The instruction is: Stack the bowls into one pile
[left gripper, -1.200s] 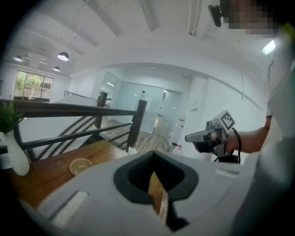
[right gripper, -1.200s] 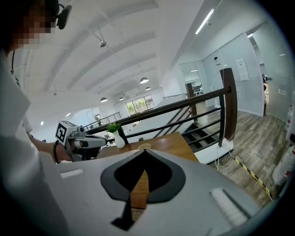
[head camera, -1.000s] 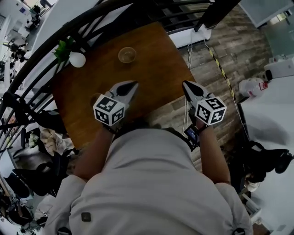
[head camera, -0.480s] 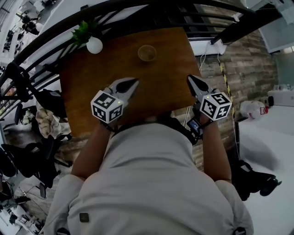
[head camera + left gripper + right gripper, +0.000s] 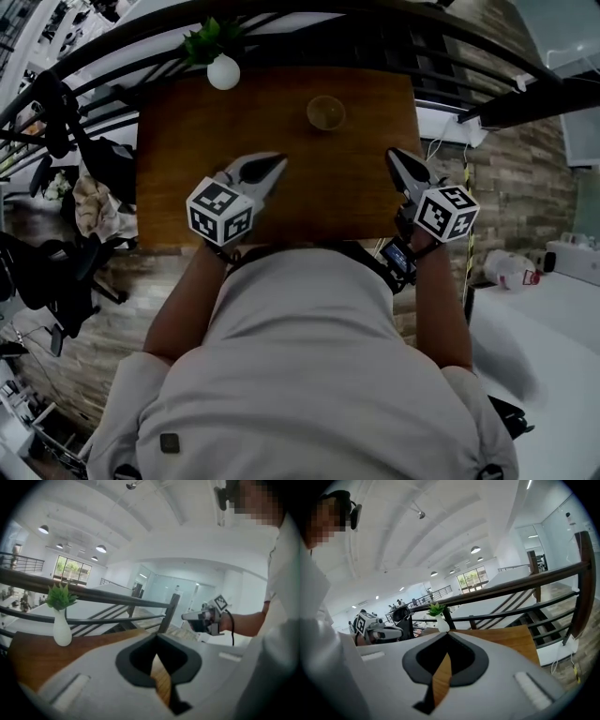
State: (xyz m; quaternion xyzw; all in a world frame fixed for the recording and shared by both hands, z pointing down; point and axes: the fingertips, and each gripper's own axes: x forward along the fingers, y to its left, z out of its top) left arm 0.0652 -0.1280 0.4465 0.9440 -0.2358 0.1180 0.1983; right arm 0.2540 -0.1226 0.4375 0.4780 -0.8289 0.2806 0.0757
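Head view: one wooden tabletop carries one visible bowl, set near the far edge and right of centre. Whether this is a single bowl or several nested into one pile cannot be told at this size. One white vase with a green plant stands at the far left corner, well apart from the bowl. No second separate bowl shows on the tabletop. Two grippers are in view, one per hand, both held over the near half of the tabletop and well apart from the bowl. The left gripper points toward the far edge from the left of centre. The right gripper sits near the right edge. In the left gripper view the two jaws are clenched tip to tip, with nothing between them; only bare wood shows through the gap below the tips. In the right gripper view the two jaws are likewise clenched and empty. One black railing runs beyond the far edge of the tabletop.
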